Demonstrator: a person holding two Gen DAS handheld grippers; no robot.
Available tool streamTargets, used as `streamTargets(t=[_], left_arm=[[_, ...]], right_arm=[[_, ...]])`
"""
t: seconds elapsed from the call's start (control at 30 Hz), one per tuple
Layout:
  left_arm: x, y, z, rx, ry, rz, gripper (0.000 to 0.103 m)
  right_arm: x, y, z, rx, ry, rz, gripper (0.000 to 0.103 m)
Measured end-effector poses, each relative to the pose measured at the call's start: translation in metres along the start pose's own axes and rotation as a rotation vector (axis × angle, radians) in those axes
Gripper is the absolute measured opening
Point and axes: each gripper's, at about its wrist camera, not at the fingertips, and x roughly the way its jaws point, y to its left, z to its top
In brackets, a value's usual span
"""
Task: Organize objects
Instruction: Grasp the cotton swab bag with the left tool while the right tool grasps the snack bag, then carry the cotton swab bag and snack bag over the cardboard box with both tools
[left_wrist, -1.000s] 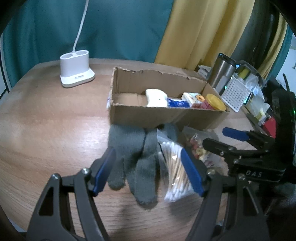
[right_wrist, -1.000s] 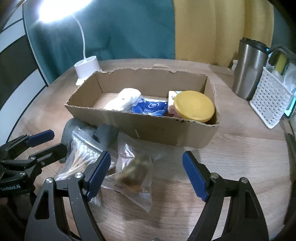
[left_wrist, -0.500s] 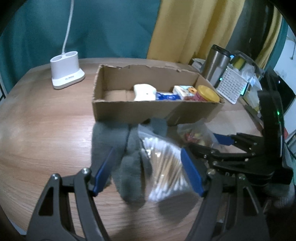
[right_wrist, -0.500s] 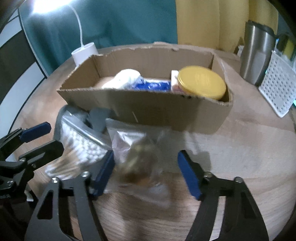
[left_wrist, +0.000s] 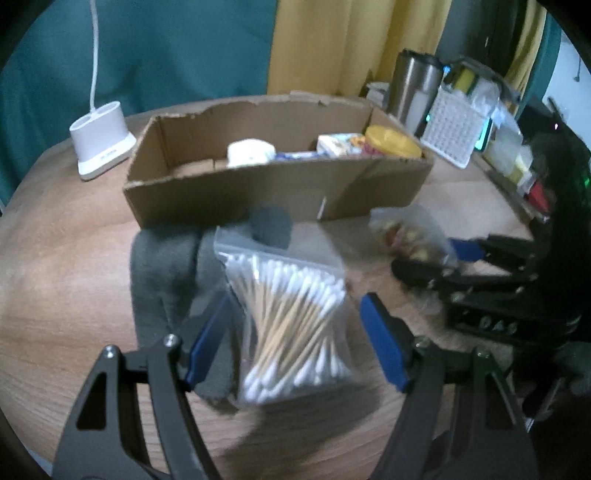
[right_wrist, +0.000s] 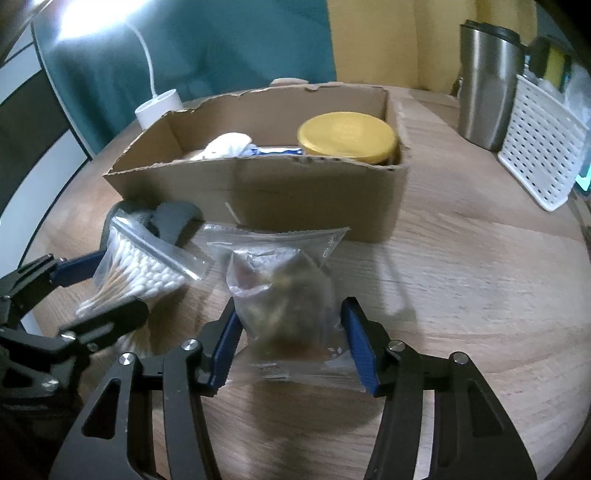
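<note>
While both tongs gape apart, swab bag (left_wrist: 291, 325) lies between left tongs (left_wrist: 295, 339), long axis fwd toward box (left_wrist: 273, 192); snack bag (right_wrist: 288, 302) sits between right tongs (right_wrist: 291, 339).

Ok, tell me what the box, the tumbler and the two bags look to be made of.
Box: brown corrugated cardboard, matte, with torn ragged rims. Tumbler: seemingly brushed stainless steel, with a soft sheen and a dark lid. Cotton swab bag and snack bag: thin clear plastic with zip strips, glossy and crinkled. The swabs appear to have wooden or bamboo sticks and white cotton tips.
</note>
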Motion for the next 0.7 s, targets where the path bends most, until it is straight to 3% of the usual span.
streamTargets(t=[0.17, 0.37, 0.7], left_arm=[[0.004, -0.011, -0.003, 0.070, 0.002, 0.042, 0.073], [0.002, -0.015, -0.005, 0.083, 0.001, 0.029, 0.051], [-0.019, -0.011, 0.003, 0.057, -0.056, -0.005, 0.048]], right_arm=[[-0.004, -0.008, -0.003, 0.014, -0.008, 0.001, 0.057], [-0.011, -0.013, -0.004, 0.024, -0.028, 0.007, 0.057], [-0.023, -0.009, 0.001, 0.012, -0.050, 0.004, 0.053]])
